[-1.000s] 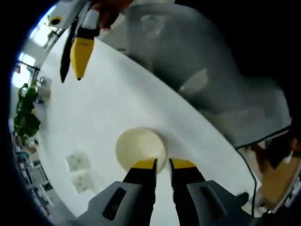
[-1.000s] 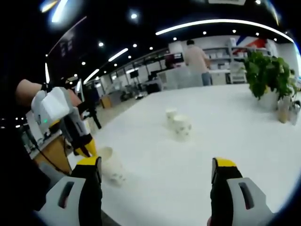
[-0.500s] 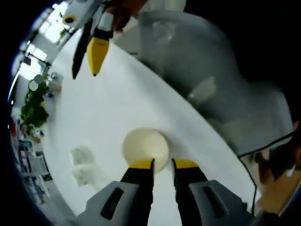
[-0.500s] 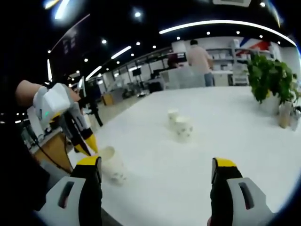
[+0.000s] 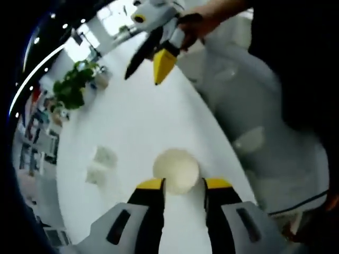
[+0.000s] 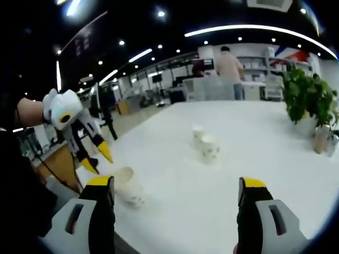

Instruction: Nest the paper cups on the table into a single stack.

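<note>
A paper cup (image 5: 176, 170) lies on its side on the white table (image 5: 137, 121), its open mouth facing the left gripper view. My left gripper (image 5: 184, 184) is open, its yellow tips either side of the cup's near edge. In the right gripper view the same cup (image 6: 127, 185) lies at the table's near left edge, with the left gripper (image 6: 97, 160) hanging just above and left of it, jaws apart. Two more patterned cups (image 6: 210, 148) stand close together mid-table. My right gripper (image 6: 177, 183) is open wide and holds nothing.
A potted plant (image 6: 307, 95) and small bottles stand at the table's far right. A person (image 6: 231, 66) stands beyond the far end. The right gripper (image 5: 151, 66) hovers over the table at the top of the left gripper view. The table edge runs close beside the lying cup.
My left gripper's jaws have spread wider and it has lifted slightly off the lying cup. The right gripper has stayed open and nearly still.
</note>
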`<move>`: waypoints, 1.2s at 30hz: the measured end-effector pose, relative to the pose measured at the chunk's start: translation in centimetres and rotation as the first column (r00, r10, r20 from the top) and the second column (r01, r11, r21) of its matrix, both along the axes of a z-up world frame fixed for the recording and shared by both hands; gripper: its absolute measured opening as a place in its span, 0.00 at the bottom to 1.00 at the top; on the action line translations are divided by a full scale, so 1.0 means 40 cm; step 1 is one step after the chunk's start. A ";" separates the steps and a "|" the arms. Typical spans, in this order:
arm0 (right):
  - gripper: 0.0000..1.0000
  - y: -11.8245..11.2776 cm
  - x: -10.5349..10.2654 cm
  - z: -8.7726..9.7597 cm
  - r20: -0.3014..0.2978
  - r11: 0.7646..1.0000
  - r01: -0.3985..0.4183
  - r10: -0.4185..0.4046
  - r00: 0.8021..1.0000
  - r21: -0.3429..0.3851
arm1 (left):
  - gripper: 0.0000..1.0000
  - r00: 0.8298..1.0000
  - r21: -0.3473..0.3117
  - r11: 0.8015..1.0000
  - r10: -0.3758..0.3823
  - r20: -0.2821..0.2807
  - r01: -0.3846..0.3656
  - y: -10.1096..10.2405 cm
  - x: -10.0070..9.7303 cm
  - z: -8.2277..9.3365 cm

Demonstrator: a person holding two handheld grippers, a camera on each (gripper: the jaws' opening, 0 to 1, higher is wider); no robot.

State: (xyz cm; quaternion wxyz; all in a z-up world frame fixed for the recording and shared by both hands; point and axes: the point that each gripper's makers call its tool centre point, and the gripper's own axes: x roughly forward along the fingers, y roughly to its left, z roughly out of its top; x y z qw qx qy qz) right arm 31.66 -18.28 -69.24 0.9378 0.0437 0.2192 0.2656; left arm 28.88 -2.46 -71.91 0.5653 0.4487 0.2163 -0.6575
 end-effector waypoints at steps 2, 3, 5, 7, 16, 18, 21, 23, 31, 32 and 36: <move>0.95 0.005 0.000 0.006 0.003 1.000 -0.003 0.003 1.000 -0.006 | 0.30 0.999 -0.030 0.999 0.040 -0.010 -0.040 0.007 -0.001 0.006; 0.95 0.007 0.000 0.009 0.005 1.000 -0.005 0.005 1.000 -0.011 | 0.30 0.999 -0.042 0.998 0.042 -0.002 -0.042 0.009 0.002 0.009; 0.95 0.009 0.000 0.012 0.007 1.000 -0.006 0.006 1.000 -0.016 | 0.30 0.997 -0.083 0.994 0.071 0.009 -0.070 0.015 0.009 0.020; 0.95 0.010 -0.001 0.015 0.009 1.000 -0.004 0.004 1.000 -0.019 | 0.30 0.992 -0.127 0.984 0.123 -0.019 -0.124 0.020 0.011 0.029; 0.95 0.014 -0.016 0.021 0.006 0.999 -0.003 0.003 1.000 -0.036 | 0.35 0.954 -0.257 0.918 0.293 -0.066 -0.300 0.060 0.049 0.058; 0.95 0.012 -0.018 0.019 0.003 0.999 -0.003 0.003 1.000 -0.038 | 0.37 0.940 -0.280 0.897 0.329 -0.094 -0.342 0.067 0.053 0.064; 0.95 0.012 -0.020 0.022 0.002 0.999 0.001 -0.001 1.000 -0.040 | 0.42 0.918 -0.306 0.866 0.376 -0.126 -0.397 0.083 0.058 0.066; 0.95 0.016 -0.021 0.025 0.001 0.999 0.001 -0.001 1.000 -0.040 | 0.43 0.900 -0.329 0.838 0.411 -0.143 -0.435 0.093 0.060 0.071; 0.95 0.028 -0.029 0.019 -0.005 0.999 -0.012 0.012 1.000 -0.050 | 0.49 0.866 -0.391 0.773 0.461 -0.194 -0.499 0.118 0.060 0.095; 0.95 0.032 -0.029 0.020 -0.006 0.999 -0.015 0.014 1.000 -0.051 | 0.51 0.860 -0.393 0.766 0.472 -0.195 -0.510 0.126 0.064 0.094; 0.95 0.042 -0.027 0.021 -0.007 0.998 -0.026 0.026 1.000 -0.054 | 0.60 0.805 -0.428 0.683 0.534 -0.260 -0.592 0.152 0.080 0.104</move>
